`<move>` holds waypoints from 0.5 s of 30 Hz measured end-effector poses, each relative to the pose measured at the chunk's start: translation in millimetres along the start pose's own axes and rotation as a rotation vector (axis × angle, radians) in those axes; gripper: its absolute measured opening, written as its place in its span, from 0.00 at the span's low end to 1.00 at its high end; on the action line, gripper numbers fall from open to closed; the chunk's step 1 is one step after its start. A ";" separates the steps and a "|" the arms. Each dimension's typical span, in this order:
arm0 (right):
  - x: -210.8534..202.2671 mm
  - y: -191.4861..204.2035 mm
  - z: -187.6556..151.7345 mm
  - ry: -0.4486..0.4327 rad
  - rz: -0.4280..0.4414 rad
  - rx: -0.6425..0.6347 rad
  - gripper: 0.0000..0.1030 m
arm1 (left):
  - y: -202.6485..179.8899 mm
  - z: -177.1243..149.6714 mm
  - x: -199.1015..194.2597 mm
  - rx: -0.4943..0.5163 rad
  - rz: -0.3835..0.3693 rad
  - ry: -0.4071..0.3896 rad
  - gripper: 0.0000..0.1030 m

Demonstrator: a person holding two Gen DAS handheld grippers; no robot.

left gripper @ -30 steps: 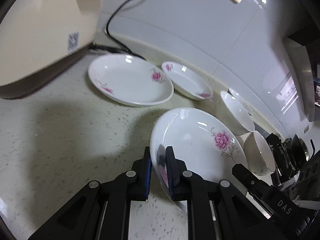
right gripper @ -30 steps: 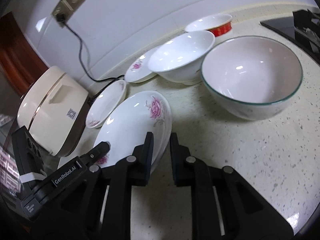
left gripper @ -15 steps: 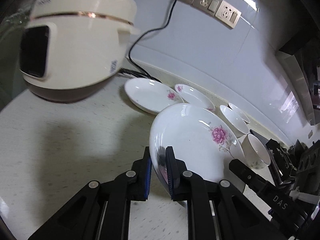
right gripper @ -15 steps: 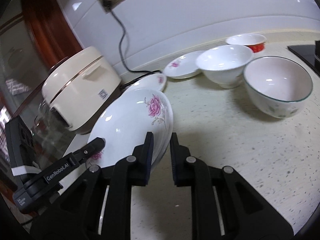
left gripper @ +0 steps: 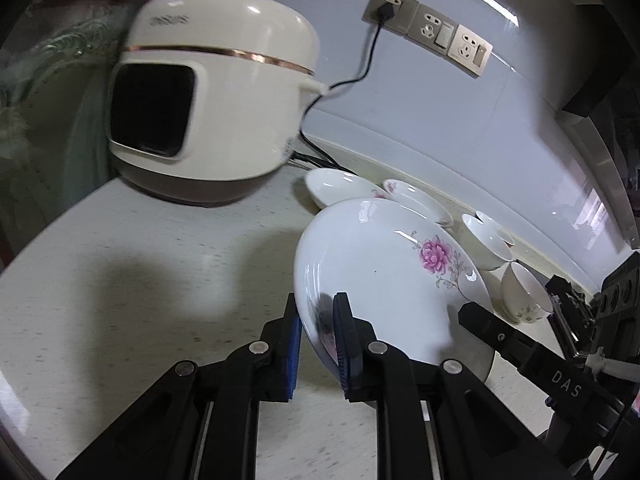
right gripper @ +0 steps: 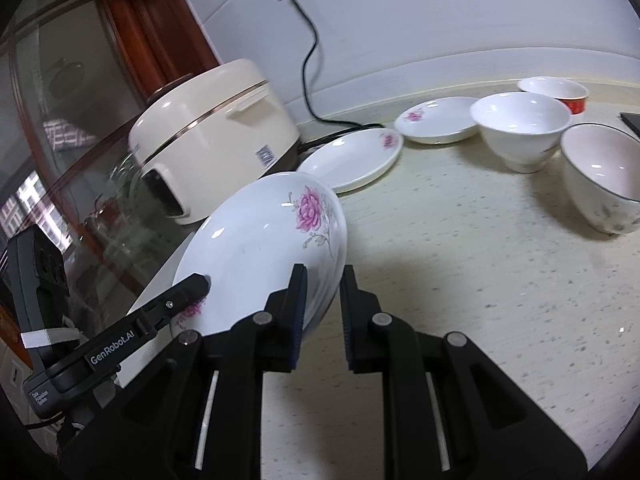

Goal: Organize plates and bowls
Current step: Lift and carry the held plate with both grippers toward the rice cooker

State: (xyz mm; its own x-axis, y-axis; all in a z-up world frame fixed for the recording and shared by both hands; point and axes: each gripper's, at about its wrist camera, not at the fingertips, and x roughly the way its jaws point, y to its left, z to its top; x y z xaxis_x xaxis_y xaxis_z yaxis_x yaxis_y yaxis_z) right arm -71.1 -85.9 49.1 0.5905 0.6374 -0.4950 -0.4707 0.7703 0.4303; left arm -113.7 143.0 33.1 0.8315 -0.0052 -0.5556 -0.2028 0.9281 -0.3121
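Observation:
A white plate with a pink flower [left gripper: 384, 276] is held in the air above the counter, tilted. My left gripper [left gripper: 318, 320] is shut on its near rim. My right gripper [right gripper: 322, 300] is shut on the opposite rim of the same plate [right gripper: 260, 248]. Each gripper shows in the other's view, the right one [left gripper: 520, 348] and the left one [right gripper: 120, 332]. Two more flowered plates [right gripper: 352, 160] [right gripper: 438, 120] lie on the counter by the wall. A white bowl [right gripper: 520, 128], a grey-rimmed bowl [right gripper: 604, 180] and a red-banded bowl [right gripper: 554, 92] stand to their right.
A cream rice cooker [left gripper: 208, 108] stands at the counter's left, its black cord [left gripper: 360, 76] plugged into a wall socket [left gripper: 390, 10]. A glass cabinet door [right gripper: 52, 120] is left of the counter. A dark stove edge [right gripper: 632, 120] lies at far right.
Both grippers have lifted the flowered plate up and drawn it back from the wall. The rice cooker has come fully into view and the other dishes look farther away.

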 end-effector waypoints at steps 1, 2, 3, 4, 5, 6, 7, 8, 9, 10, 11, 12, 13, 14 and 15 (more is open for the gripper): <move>2.8 4.4 -1.5 0.008 0.006 -0.007 0.19 | 2.5 -0.2 -3.3 0.005 0.010 -0.008 0.16; 4.0 6.8 -2.2 0.011 0.011 -0.010 0.19 | 4.9 -1.6 -7.9 0.008 0.016 -0.015 0.16; 6.2 10.3 -3.3 0.016 0.018 -0.013 0.19 | 8.1 -1.3 -9.8 0.008 0.021 -0.016 0.16; 8.5 13.5 -4.1 0.021 0.025 -0.016 0.19 | 11.7 -1.1 -11.9 0.008 0.028 -0.016 0.16; 11.5 18.0 -5.3 0.029 0.036 -0.022 0.19 | 15.4 -1.5 -13.8 0.007 0.035 -0.017 0.16; 13.5 21.3 -6.0 0.033 0.042 -0.027 0.19 | 20.2 -1.6 -16.3 0.005 0.043 -0.019 0.16; 16.3 25.0 -7.1 0.040 0.050 -0.032 0.19 | 24.3 -1.6 -17.7 0.002 0.048 -0.020 0.16; 18.9 28.4 -7.9 0.046 0.058 -0.037 0.19 | 28.0 -1.9 -19.2 -0.002 0.052 -0.020 0.16; 21.8 32.0 -8.3 0.053 0.067 -0.042 0.19 | 32.3 -2.1 -20.8 -0.008 0.057 -0.020 0.16; 24.4 35.3 -8.7 0.059 0.074 -0.046 0.19 | 37.1 -2.8 -22.7 -0.014 0.065 -0.020 0.16; 27.7 38.9 -8.8 0.066 0.081 -0.050 0.19 | 40.8 -3.1 -24.3 -0.018 0.072 -0.021 0.16; 30.8 42.6 -8.9 0.072 0.087 -0.055 0.19 | 44.0 -2.9 -24.8 -0.021 0.077 -0.021 0.16; 34.1 46.4 -9.2 0.078 0.095 -0.060 0.19 | 47.5 -3.8 -26.4 -0.024 0.085 -0.023 0.16; 37.4 49.4 -9.2 0.083 0.099 -0.062 0.19 | 49.8 -4.1 -27.4 -0.026 0.091 -0.024 0.17; 39.7 52.1 -9.4 0.087 0.104 -0.066 0.19 | 52.7 -4.6 -28.5 -0.028 0.096 -0.025 0.17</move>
State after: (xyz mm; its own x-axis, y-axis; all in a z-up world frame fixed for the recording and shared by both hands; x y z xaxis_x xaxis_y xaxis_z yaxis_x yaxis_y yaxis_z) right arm -78.3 -20.3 44.8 0.4786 0.7110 -0.5153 -0.5700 0.6979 0.4335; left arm -150.4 190.4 28.9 0.8198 0.0931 -0.5651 -0.2968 0.9130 -0.2800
